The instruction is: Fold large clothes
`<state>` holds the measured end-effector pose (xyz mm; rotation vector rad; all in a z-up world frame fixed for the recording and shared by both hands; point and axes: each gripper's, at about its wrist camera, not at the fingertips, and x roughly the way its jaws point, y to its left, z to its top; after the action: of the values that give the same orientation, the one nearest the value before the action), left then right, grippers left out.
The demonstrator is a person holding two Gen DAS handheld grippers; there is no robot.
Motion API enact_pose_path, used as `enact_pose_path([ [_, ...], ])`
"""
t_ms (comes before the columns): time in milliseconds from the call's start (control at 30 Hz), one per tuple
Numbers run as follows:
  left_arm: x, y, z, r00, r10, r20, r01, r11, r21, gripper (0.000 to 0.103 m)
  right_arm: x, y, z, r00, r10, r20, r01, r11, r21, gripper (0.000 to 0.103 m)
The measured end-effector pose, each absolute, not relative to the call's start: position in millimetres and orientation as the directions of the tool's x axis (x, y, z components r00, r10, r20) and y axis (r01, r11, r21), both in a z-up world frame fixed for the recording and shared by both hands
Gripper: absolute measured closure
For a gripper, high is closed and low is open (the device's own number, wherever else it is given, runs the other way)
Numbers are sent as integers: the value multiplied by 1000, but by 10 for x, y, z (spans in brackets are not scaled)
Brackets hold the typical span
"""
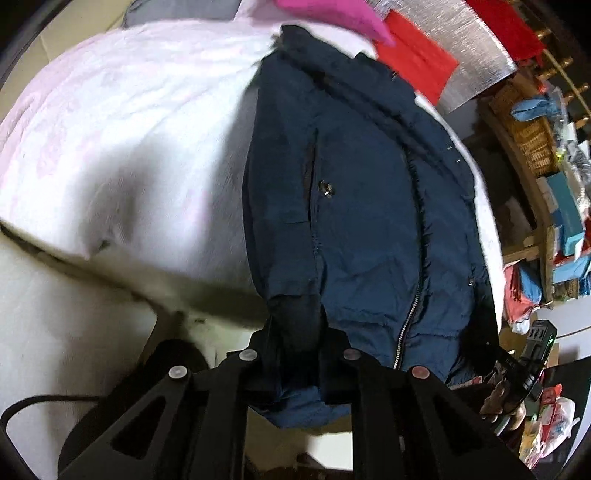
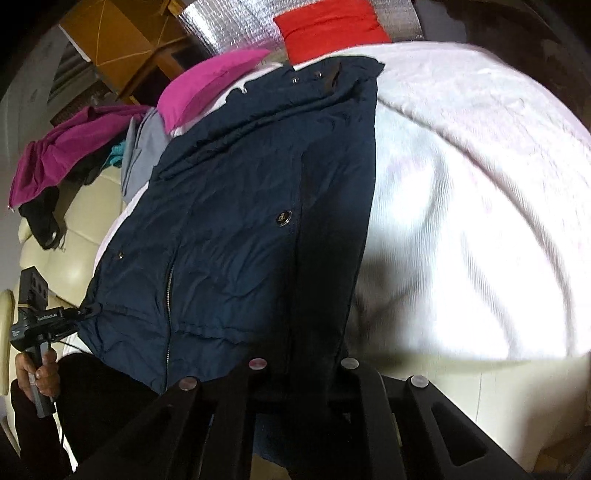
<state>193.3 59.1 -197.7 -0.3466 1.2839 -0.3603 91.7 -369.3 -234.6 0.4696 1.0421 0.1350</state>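
On a pale blanket [image 1: 129,122], the left gripper [image 1: 299,354] and right gripper [image 2: 299,373] each pinch a hem corner of the navy jacket [image 1: 362,192], which lies zipped and flat, so folding appears barely begun, with every fold still ahead.

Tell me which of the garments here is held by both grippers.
The navy zip jacket, spread on the white blanket. The pink and red pieces lie untouched beyond its collar.

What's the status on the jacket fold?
Left hand-held gripper and right hand-held gripper both shut on navy jacket hem. Jacket flat on white blanket, unfolded. Pink cushion touches collar end.
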Motion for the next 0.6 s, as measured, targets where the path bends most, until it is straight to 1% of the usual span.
enact_pose_path([
  [33, 1990, 589, -2042, 213, -414, -885, 39, 908, -416, 81, 933, -3695, -2367, 495, 329, -804, 120, 891, 438, 92],
  [67, 2040, 567, -2084, 191, -392, -900, 20, 918, -395, 75, 967, -3697, -2390, 486, 337, -807, 131, 885, 448, 89],
  [100, 2098, 547, -2145, 160, -365, -917, -5, 929, -370, 57, 1009, -3718, -2415, 474, 351, -808, 151, 871, 467, 89],
  [133, 2133, 559, -2196, 131, -353, -926, -22, 933, -359, 45, 1043, -3752, -2443, 463, 366, -807, 176, 855, 489, 87],
  [167, 2172, 548, -2228, 113, -355, -928, -33, 932, -361, 27, 1058, -3788, -2469, 456, 378, -806, 196, 840, 505, 85],
  [200, 2225, 540, -2271, 96, -369, -924, -49, 926, -375, 23, 1081, -3825, -2498, 452, 384, -805, 220, 827, 518, 79],
  [233, 2272, 534, -2315, 86, -388, -918, -66, 917, -394, 23, 1111, -3839, -2530, 448, 381, -809, 239, 821, 519, 67],
  [267, 2303, 524, -2362, 77, -399, -914, -80, 911, -404, 22, 1150, -3815, -2563, 436, 379, -816, 249, 821, 514, 58],
  [300, 2330, 511, -2416, 69, -403, -913, -95, 908, -408, 22, 1195, -3789, -2640, 408, 398, -821, 253, 815, 521, 45],
  [333, 2346, 495, -2472, 58, -403, -913, -104, 908, -407, 22, 1227, -3751, -2696, 386, 416, -824, 252, 811, 527, 45],
  [367, 2354, 462, -2509, 51, -405, -913, -99, 907, -408, 24, 1257, -3692, -2710, 371, 418, -829, 241, 819, 520, 45],
  [400, 2353, 429, -2509, 57, -405, -912, -84, 909, -409, 25, 1268, -3617, -2683, 367, 397, -842, 214, 844, 491, 52],
  [433, 2340, 393, -2480, 71, -403, -912, -54, 912, -407, 32, 1271, -3571, -2656, 364, 383, -849, 190, 862, 470, 74],
  [467, 2324, 345, -2443, 80, -397, -914, -19, 917, -399, 54, 1259, -3542, -2621, 368, 371, -853, 170, 874, 454, 82],
  [500, 2312, 316, -2405, 89, -390, -916, 8, 920, -391, 72, 1240, -3524, -2570, 379, 371, -848, 154, 878, 453, 85],
  [533, 2309, 315, -2379, 98, -392, -915, 18, 920, -392, 77, 1234, -3506, -2529, 387, 370, -845, 143, 881, 451, 88],
  [567, 2315, 324, -2351, 104, -402, -910, 21, 915, -402, 86, 1226, -3486, -2468, 397, 367, -841, 130, 885, 447, 88],
  [600, 2320, 360, -2321, 109, -419, -902, 20, 908, -419, 90, 1197, -3497, -2428, 404, 367, -838, 121, 886, 447, 89],
])
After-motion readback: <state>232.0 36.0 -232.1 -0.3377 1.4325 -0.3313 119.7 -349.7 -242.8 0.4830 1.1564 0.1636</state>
